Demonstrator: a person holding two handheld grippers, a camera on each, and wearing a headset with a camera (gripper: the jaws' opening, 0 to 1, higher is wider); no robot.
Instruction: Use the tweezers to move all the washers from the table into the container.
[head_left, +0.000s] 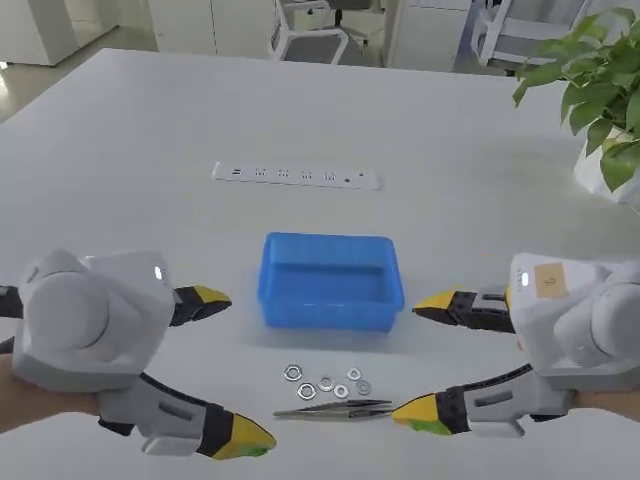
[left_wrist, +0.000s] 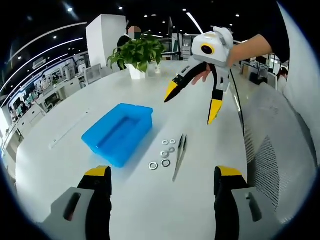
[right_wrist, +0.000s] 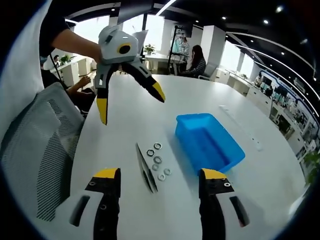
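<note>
Left gripper (head_left: 235, 367) and right gripper (head_left: 418, 357) hang wide open over the roomy table (head_left: 150, 120), flanking the tweezers (head_left: 335, 408). These lie crosswise, long axis gripper to gripper, beside the washers (head_left: 325, 383).

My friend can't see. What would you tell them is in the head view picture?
Two open grippers, the left gripper and the right gripper, face each other over a white table. Between them lie small washers and tweezers, just in front of an empty blue container. A power strip lies farther back, a plant at the right.
</note>
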